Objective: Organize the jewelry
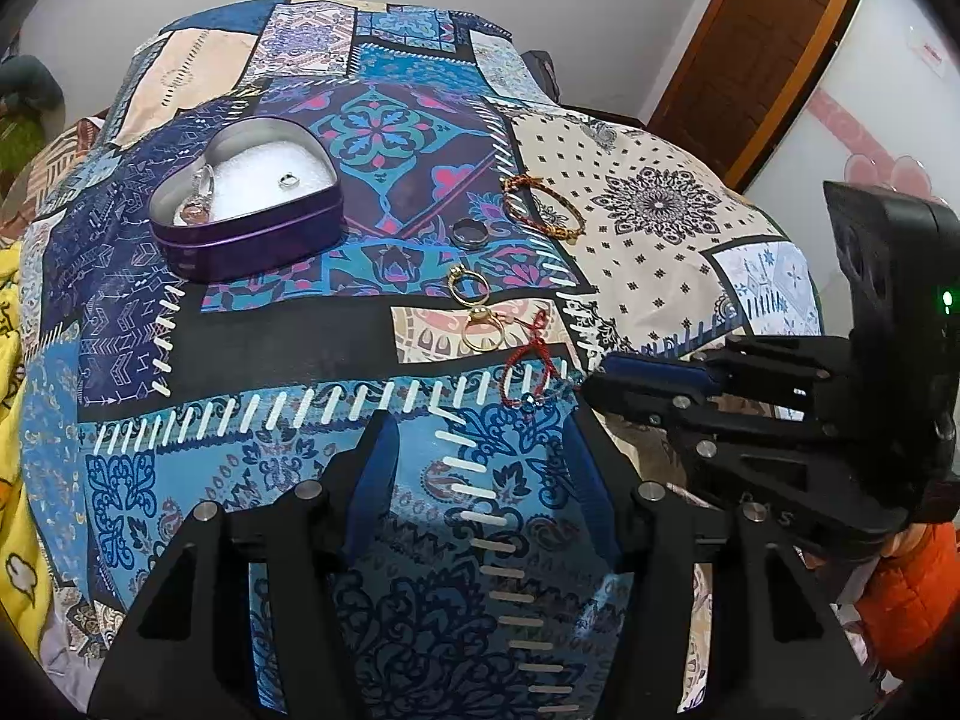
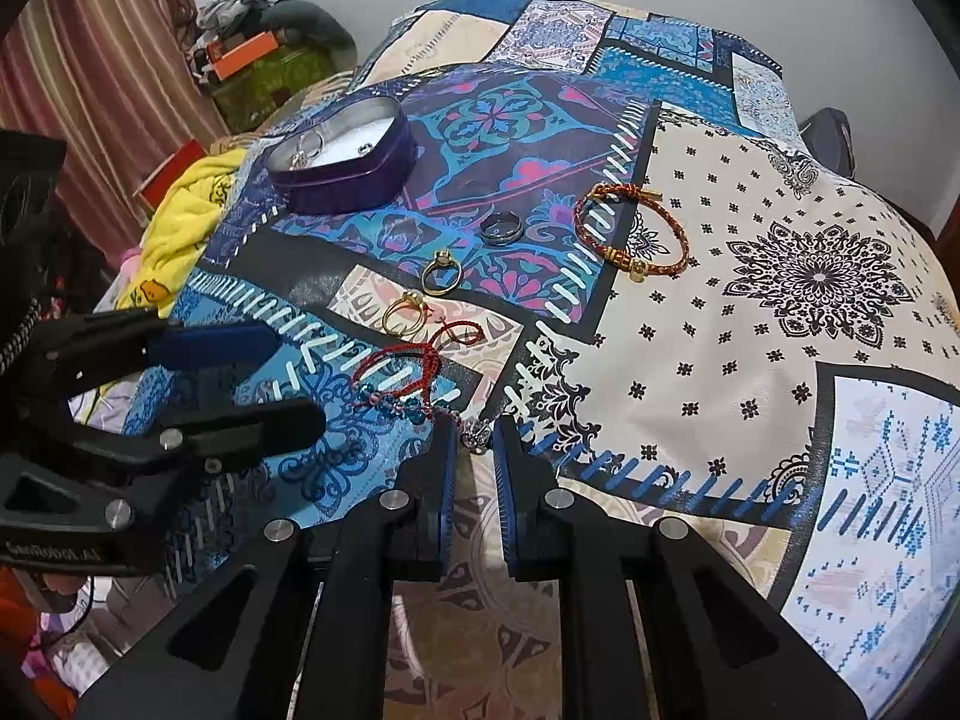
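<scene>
A red cord bracelet with blue beads [image 2: 396, 372] lies on the patchwork cloth. My right gripper [image 2: 477, 429] is shut on the small silver charm at its near end. From the left wrist view the right gripper [image 1: 594, 381] sits at the bracelet [image 1: 528, 372]. My left gripper [image 1: 480, 420] is open just beside it, holding nothing, and shows as [image 2: 288, 378] in the right view. Further back lie two gold rings [image 2: 441, 275] [image 2: 403, 312], a dark band ring [image 2: 503, 229] and a braided red-gold bracelet [image 2: 630, 234]. A purple heart-shaped tin [image 1: 246, 210] holds a small ring [image 1: 288, 180].
The patterned cloth [image 2: 780, 276] covers a rounded table that drops away on all sides. A yellow fabric [image 2: 180, 222] hangs off the left side. Clutter [image 2: 264, 48] and a striped curtain stand behind; a wooden door [image 1: 762, 42] is at the far right. An orange sleeve [image 1: 912, 588] holds the right gripper.
</scene>
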Tool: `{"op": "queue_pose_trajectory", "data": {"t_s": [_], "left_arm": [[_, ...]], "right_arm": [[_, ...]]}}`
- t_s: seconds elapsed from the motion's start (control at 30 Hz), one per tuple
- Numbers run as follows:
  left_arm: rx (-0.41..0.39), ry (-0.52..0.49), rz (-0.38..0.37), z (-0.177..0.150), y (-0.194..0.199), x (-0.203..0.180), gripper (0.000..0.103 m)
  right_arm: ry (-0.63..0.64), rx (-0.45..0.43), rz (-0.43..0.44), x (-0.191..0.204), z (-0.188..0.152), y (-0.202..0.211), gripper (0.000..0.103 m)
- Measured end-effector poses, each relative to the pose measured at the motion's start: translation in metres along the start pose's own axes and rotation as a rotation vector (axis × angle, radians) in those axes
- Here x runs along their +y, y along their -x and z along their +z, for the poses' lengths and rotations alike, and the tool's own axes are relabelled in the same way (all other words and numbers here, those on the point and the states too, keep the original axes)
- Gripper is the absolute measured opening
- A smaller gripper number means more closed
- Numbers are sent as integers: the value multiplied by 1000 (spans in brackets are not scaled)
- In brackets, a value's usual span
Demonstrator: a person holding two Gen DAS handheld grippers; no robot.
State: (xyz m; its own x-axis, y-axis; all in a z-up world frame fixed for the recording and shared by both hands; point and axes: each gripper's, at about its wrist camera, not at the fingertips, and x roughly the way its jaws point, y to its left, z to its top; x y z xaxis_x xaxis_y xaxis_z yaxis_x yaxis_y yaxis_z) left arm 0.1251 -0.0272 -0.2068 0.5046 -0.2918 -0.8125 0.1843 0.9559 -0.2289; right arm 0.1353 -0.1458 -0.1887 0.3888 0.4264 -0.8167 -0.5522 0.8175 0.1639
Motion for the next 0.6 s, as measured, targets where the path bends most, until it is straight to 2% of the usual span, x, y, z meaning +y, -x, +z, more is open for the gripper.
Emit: {"op": "queue_pose_trajectory", "data": {"t_s": [0.1, 0.27, 0.5, 0.57, 0.6], "left_arm": [[0, -18, 0, 0, -3, -4, 56], [9, -47, -11, 4, -13, -10, 38], [14, -56, -48, 11, -26, -17, 24], [11, -65, -36, 11, -29, -20, 12], [11, -67, -35, 11, -31, -21, 9]], "right_arm": [[3, -9, 3, 1, -1, 0, 11], [-23, -24, 14, -3, -1, 3, 9], [-79, -67, 3, -19, 0, 20, 9], [-89, -80, -5, -22, 0, 25, 9], [-93, -85, -8, -24, 0, 27, 9]]}}
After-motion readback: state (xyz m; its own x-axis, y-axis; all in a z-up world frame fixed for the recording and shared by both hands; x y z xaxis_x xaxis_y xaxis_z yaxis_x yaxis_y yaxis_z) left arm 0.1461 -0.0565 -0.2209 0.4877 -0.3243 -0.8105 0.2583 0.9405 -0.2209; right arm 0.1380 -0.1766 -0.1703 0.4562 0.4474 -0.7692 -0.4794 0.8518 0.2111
